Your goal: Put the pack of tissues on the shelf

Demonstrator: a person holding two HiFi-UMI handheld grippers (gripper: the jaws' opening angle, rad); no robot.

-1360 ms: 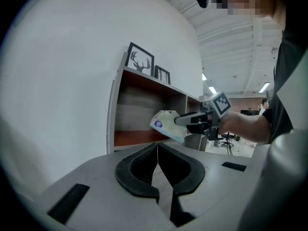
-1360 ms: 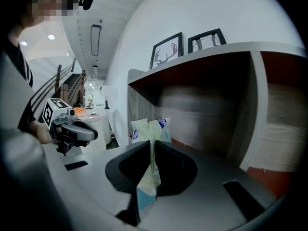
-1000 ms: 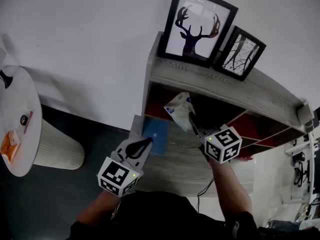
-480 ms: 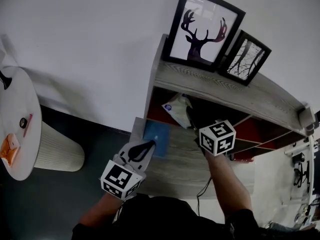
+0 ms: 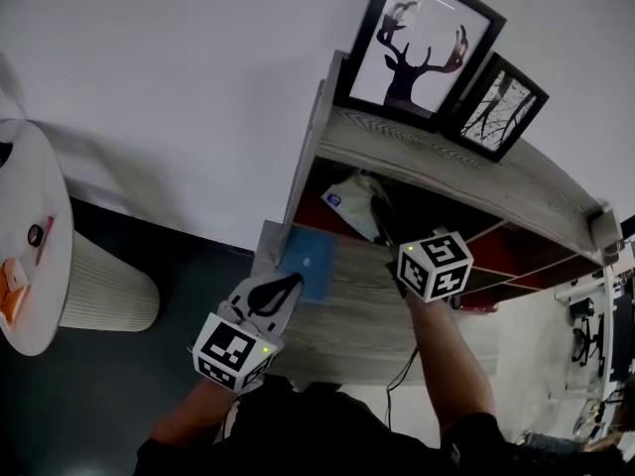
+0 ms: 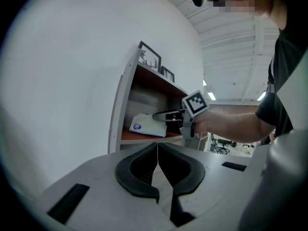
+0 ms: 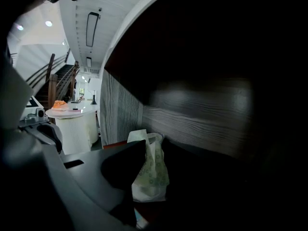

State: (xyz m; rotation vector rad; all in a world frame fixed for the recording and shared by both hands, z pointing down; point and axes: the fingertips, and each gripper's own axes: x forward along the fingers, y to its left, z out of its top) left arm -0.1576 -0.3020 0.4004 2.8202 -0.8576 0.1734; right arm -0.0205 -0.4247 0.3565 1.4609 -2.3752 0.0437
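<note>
As the pack of tissues (image 5: 354, 202) is laid deeper on the shelf (image 5: 446, 167), the fingers of the right gripper (image 5: 377, 209) have just been eased apart around it, arm outstretched; those of the left gripper (image 5: 288, 284) are pressed together.

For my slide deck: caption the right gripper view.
Inside the shelf, the right gripper, whose jaws have just been opening, with the tissue pack between them.

Shelf (image 5: 446, 162) of grey, rough-grained wood; tissue pack (image 5: 349, 199) in soft, crinkly plastic wrap.
</note>
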